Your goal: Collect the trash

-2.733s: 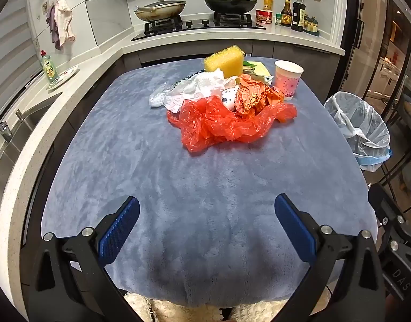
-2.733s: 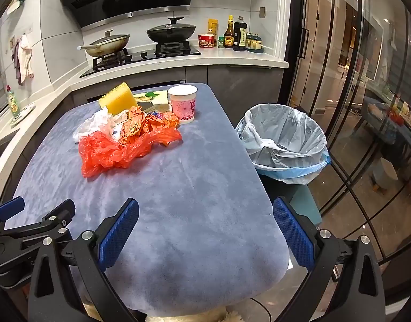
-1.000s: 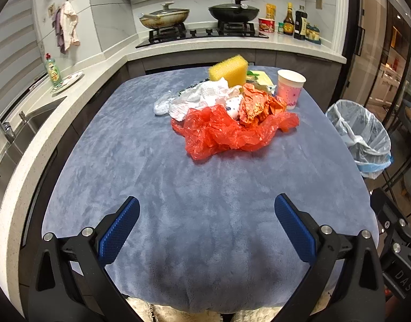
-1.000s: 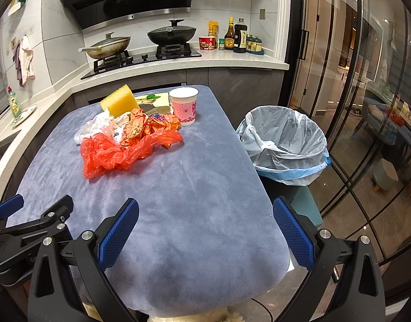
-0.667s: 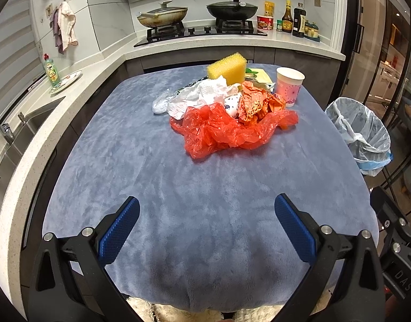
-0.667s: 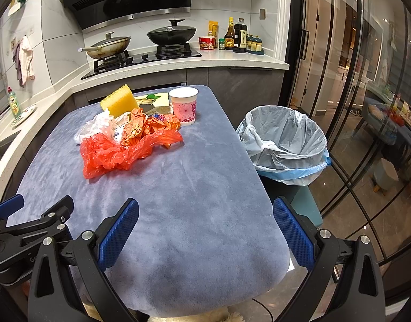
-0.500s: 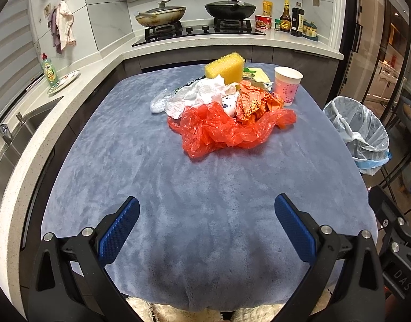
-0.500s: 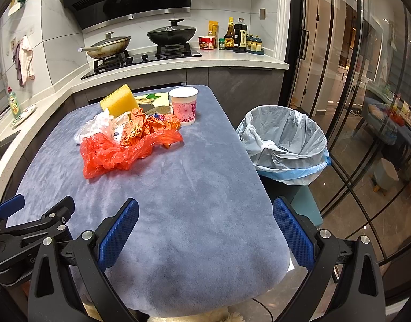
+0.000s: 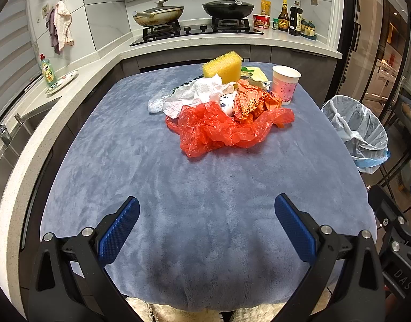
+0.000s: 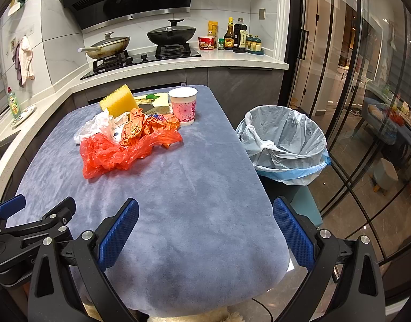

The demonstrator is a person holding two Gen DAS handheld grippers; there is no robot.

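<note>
A pile of trash lies at the far middle of the blue-grey table (image 9: 178, 177): a red plastic bag (image 9: 218, 128) (image 10: 119, 150), orange wrappers (image 9: 253, 102) (image 10: 149, 126), white crumpled paper (image 9: 194, 94), a yellow sponge (image 9: 222, 65) (image 10: 119, 103) and a pink paper cup (image 9: 284, 84) (image 10: 183, 106). A bin with a pale blue liner (image 9: 358, 131) (image 10: 285, 145) stands right of the table. My left gripper (image 9: 206, 214) is open and empty over the near table edge. My right gripper (image 10: 205, 217) is open and empty over the near right part.
A counter with a stove, two pans (image 10: 108, 45) and bottles (image 10: 239, 37) runs behind the table. A sink (image 9: 7, 139) and a soap bottle (image 9: 47, 70) are at the left. Glass doors (image 10: 366, 80) stand at the right.
The left wrist view has swayed slightly; the pile sits a little lower and nearer than a second ago. The right gripper has not moved. Both grippers stay open.
</note>
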